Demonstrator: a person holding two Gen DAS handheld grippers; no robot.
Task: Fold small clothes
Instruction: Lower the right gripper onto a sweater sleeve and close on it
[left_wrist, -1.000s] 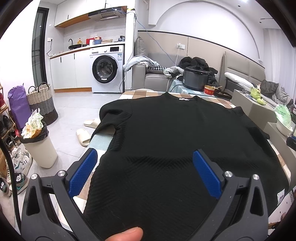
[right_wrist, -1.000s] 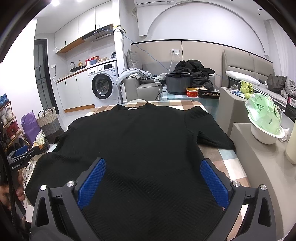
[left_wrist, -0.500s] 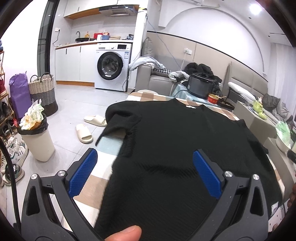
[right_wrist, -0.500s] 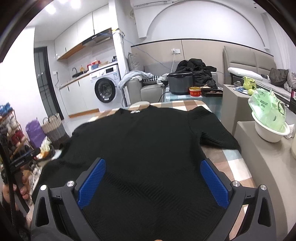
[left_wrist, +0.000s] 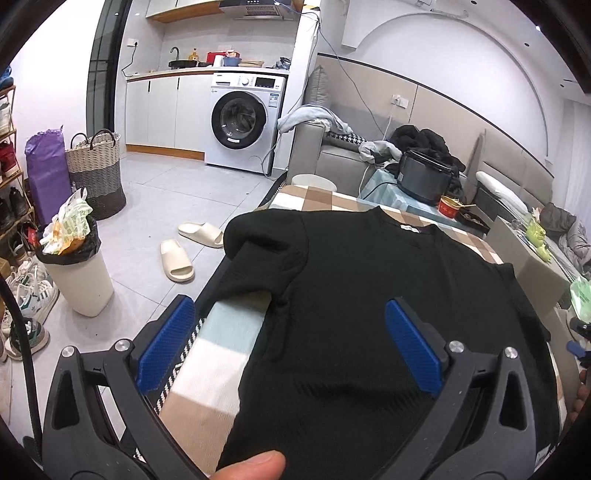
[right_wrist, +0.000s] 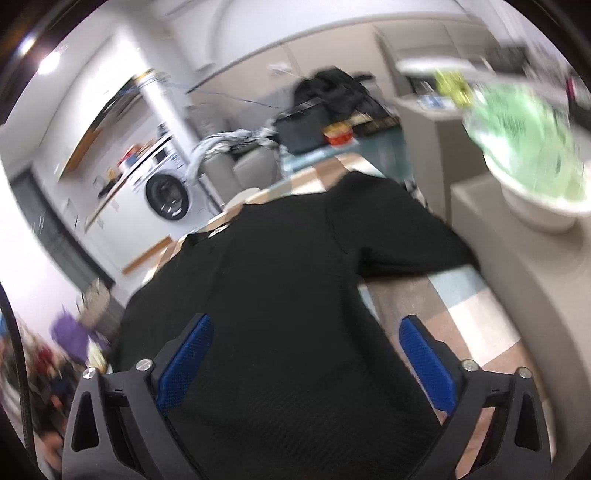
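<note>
Black sweater (left_wrist: 388, 295) flat on checkered bench (left_wrist: 218, 354); left sleeve at bench edge. Left claw (left_wrist: 291, 343) open above sweater's left side; right claw (right_wrist: 306, 362) open, just narrowing, gripping nothing, over right side.

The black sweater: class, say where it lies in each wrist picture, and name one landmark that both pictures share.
Left wrist view: the black sweater fills the centre and right, spread on the checked cloth, one sleeve folded at upper left.
Right wrist view: the black sweater fills the centre, tilted, a sleeve reaching right; the picture is blurred.
Shared landmark: the washing machine, upper left in both.
</note>
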